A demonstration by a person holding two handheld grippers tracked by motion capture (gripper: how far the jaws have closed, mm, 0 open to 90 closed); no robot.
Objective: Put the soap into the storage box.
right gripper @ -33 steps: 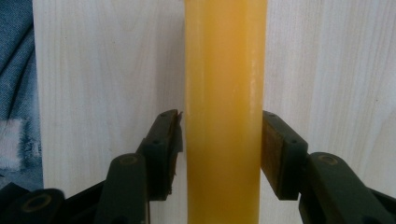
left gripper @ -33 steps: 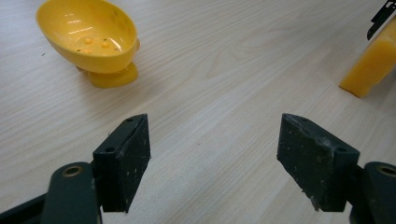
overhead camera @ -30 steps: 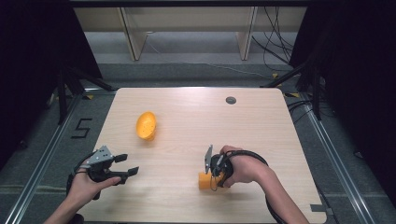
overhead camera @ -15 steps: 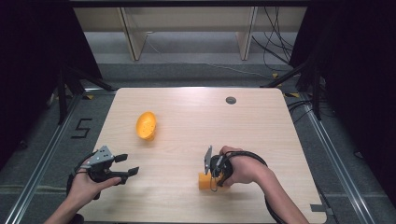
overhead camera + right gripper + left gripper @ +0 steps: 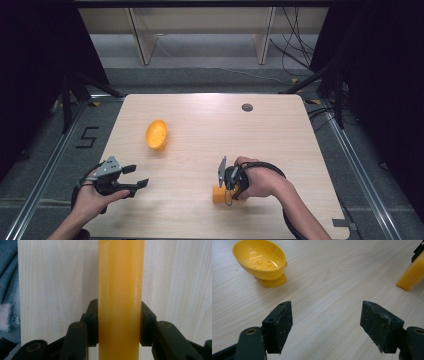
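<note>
a: from the high view, where are your tongs?
b: your left tongs [image 5: 136, 177] hover wide near the worktop [image 5: 210, 125] front-left corner; your right tongs [image 5: 223, 188] grip the orange block [image 5: 220, 194] at the front. the yellow bowl [image 5: 156, 134] sits apart, farther back left.

a: left gripper view?
b: your jaws stand wide over bare wood, bowl [image 5: 260, 261] ahead left, block [image 5: 412, 273] far right.

a: right gripper view?
b: your jaws clamp the block [image 5: 120, 300] from both sides.

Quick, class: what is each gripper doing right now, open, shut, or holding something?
Left gripper: open, jaws wide apart over bare table, holding nothing.
Right gripper: shut on the orange block, one jaw against each side.
</note>
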